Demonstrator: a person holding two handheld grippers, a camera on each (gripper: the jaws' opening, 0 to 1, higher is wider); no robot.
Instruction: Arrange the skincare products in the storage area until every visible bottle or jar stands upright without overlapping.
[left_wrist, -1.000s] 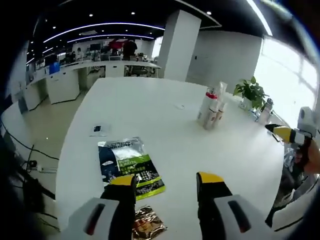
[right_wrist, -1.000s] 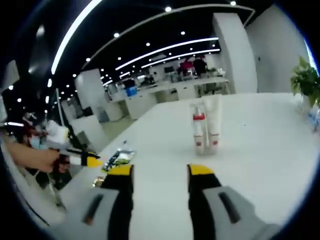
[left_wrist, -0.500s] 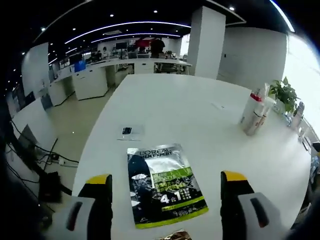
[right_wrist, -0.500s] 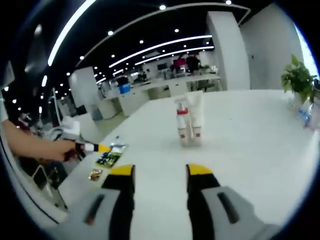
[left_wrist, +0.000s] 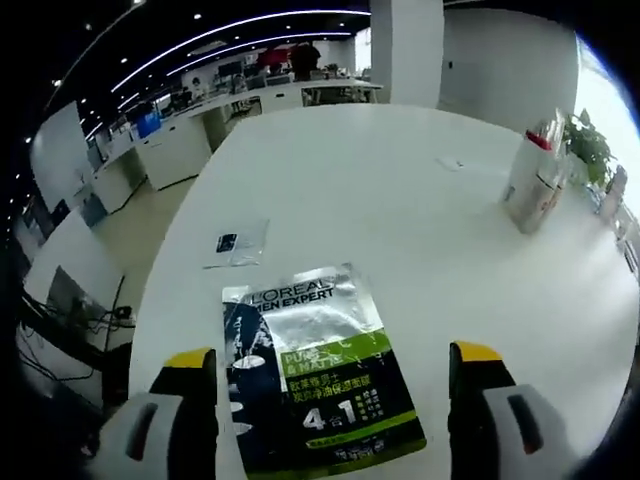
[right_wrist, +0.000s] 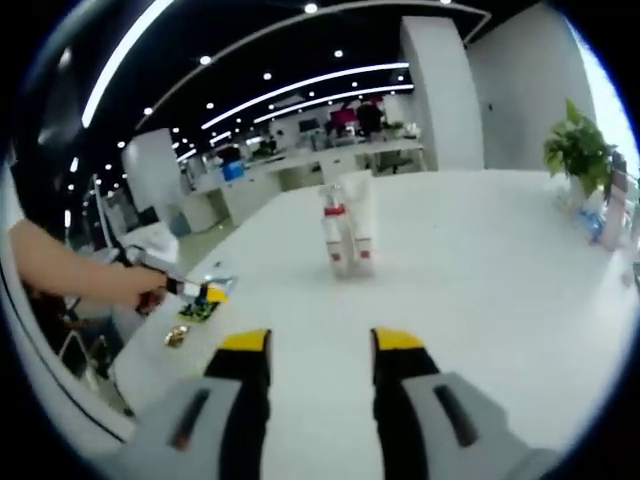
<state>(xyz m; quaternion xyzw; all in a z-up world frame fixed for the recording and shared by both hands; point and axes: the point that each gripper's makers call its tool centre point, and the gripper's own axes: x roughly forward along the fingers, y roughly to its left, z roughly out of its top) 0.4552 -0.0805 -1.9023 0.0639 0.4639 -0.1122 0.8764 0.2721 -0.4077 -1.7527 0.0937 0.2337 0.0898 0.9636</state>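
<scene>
Your left gripper (left_wrist: 335, 375): fingers spread wide, empty, over the flat packet (left_wrist: 315, 365) | right gripper (right_wrist: 310, 350): fingers parted, empty | bottles (right_wrist: 345, 232) upright together, far on the table (right_wrist: 480, 260).

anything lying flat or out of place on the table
Yes: a L'Oreal sachet lies flat between the open left gripper jaws, far from the upright bottles across the white table. A small clear packet lies loose beyond it.

open office, ceiling light strips (right_wrist: 300, 85)
</scene>
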